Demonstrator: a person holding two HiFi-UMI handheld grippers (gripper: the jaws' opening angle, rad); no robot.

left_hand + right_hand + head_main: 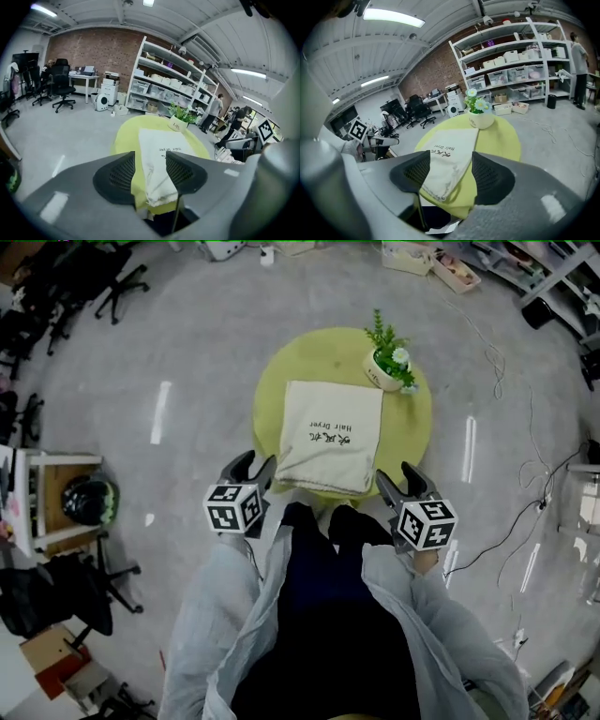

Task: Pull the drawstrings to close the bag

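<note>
A cream drawstring bag (pixel 330 435) with dark print lies flat on a round yellow-green table (pixel 272 381), its gathered mouth toward me at the near edge. My left gripper (pixel 250 468) hovers just off the bag's near left corner, and my right gripper (pixel 401 480) off its near right corner. Both stand open and touch nothing. In the left gripper view the bag (pixel 161 150) shows beyond the left gripper (pixel 150 161). In the right gripper view the bag (pixel 447 157) lies past the right gripper (pixel 450 171), and a cord loop (pixel 453 195) hangs at the bag's near edge.
A small white pot with a green plant (pixel 389 360) stands on the table's far right, close to the bag's far corner. Office chairs (pixel 112 287) stand at the far left, a low shelf unit (pixel 56 498) is on my left, and cables (pixel 506 521) trail over the floor on my right.
</note>
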